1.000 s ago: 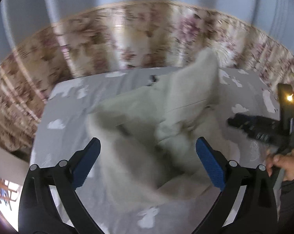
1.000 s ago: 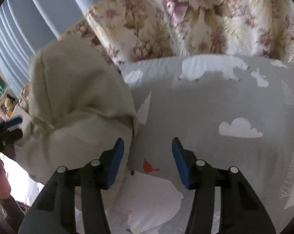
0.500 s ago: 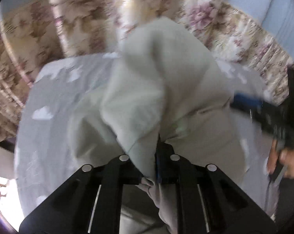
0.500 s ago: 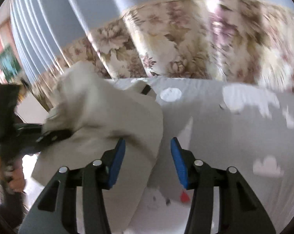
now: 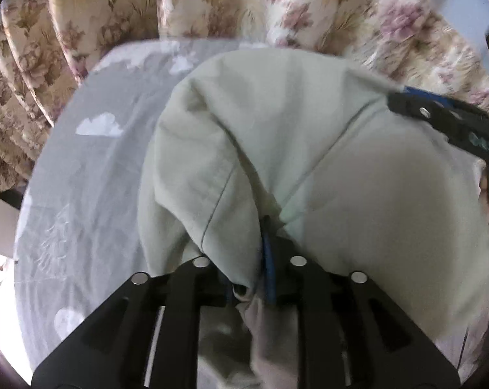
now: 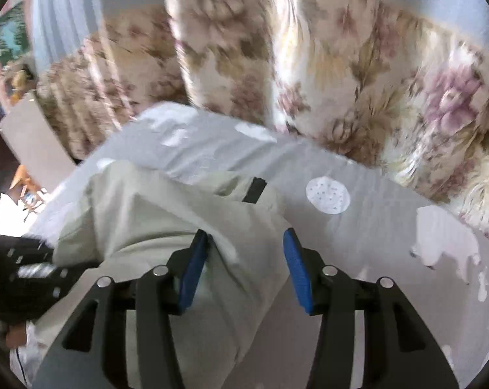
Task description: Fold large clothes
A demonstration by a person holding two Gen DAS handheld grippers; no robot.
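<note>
Home bedroom: patterned bedsheet [image 6: 358, 175], floral curtains [image 6: 358, 74].

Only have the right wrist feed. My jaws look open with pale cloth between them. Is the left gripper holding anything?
Observer: Yes. The left gripper has its jaws shut on a bunched fold of the pale beige cotton garment.
Operator: Is the cloth lifted or lying flat?
Observer: Lifted. It rises from the left jaws in a draped hump above the grey bedsheet with white cloud prints.
Operator: Where does my gripper show from that side?
Observer: The right gripper appears at the left view's right edge, against the garment's far right side, jaws pointing inward.
</note>
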